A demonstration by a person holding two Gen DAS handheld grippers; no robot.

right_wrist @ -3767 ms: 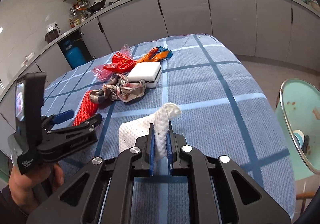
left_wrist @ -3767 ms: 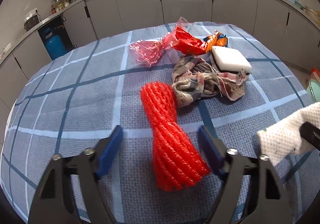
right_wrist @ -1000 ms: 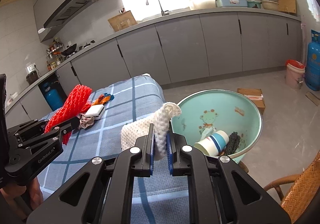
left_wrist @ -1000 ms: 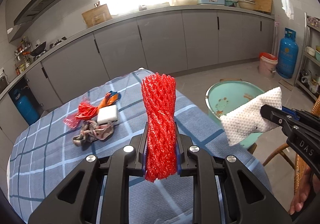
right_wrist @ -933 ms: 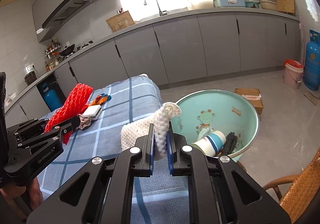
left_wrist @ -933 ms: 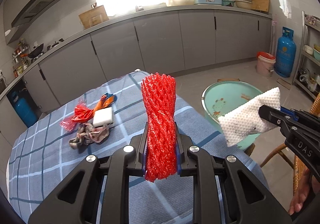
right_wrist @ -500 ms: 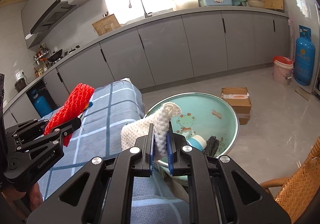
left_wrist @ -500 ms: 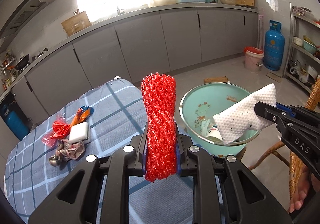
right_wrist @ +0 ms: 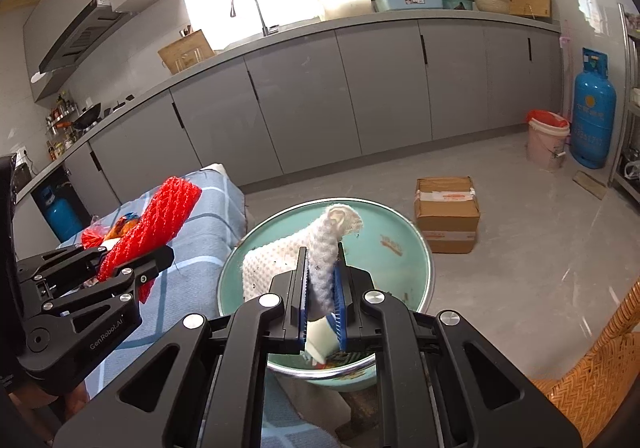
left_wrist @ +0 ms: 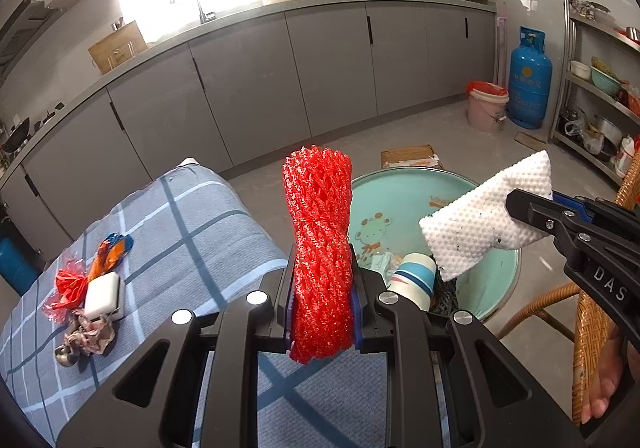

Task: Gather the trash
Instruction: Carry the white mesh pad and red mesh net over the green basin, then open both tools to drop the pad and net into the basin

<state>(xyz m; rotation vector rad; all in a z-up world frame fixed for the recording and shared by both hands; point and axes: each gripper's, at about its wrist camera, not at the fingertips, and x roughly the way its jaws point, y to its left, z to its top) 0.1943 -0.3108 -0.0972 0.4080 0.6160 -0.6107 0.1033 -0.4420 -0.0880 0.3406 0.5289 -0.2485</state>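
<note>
My left gripper (left_wrist: 322,308) is shut on a roll of red foam netting (left_wrist: 320,244), which stands upright between its blue pads at the table's right edge. The same red netting (right_wrist: 154,224) shows at the left of the right wrist view. My right gripper (right_wrist: 322,296) is shut on a white foam net sleeve (right_wrist: 320,256) and hangs over the round teal basin (right_wrist: 404,240). In the left wrist view the white sleeve (left_wrist: 484,228) is held above the basin (left_wrist: 392,200), which holds a striped paper cup (left_wrist: 414,274) and other scraps.
A blue checked tablecloth (left_wrist: 208,232) covers the table, with a white sponge (left_wrist: 102,294), red and orange wrappers (left_wrist: 70,282) and a crumpled rag (left_wrist: 90,336) on it. On the floor stand a cardboard box (right_wrist: 446,212), a pink bucket (right_wrist: 546,138) and a blue gas cylinder (right_wrist: 592,108). A wicker chair (right_wrist: 588,372) is at the right.
Both grippers have swung right from over the table toward the basin, each still clamped on its piece. The basin now sits closer and more central in both views.
</note>
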